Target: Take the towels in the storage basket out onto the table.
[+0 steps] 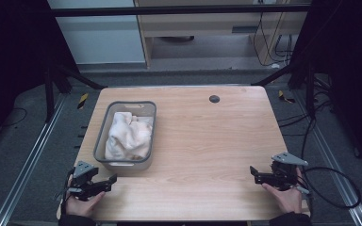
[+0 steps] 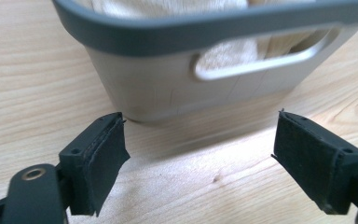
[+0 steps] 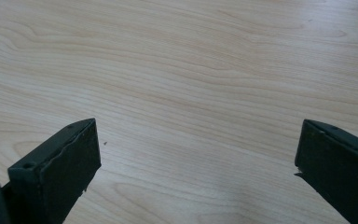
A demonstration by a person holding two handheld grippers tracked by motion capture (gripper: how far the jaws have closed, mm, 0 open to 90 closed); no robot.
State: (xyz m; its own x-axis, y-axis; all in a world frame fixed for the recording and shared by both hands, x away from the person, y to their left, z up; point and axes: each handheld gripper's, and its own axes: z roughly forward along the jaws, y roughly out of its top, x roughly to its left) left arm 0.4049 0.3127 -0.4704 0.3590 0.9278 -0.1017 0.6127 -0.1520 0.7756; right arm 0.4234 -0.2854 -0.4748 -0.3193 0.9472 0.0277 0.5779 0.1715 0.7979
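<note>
Left gripper (image 1: 107, 181) near the front left corner of the surface (image 1: 207, 141), jaws spread wide, nothing between them; black, flat, rubbery pads (image 2: 103, 154). Just ahead of its tips, close but apart: grey plastic basket (image 1: 102, 141), rectangular with rounded corners, smooth walls, slot handle (image 2: 261, 60) in the near end wall. Long axis running away from the gripper toward the far edge. Inside, a cream towel (image 1: 129, 134), soft, crumpled, terry-textured, heaped to rim height. Right gripper (image 1: 254, 174) well apart at the front right, jaws likewise spread and empty above bare pale woodgrain laminate. Farther off, beyond both, a small dark round grommet (image 1: 214, 99).
</note>
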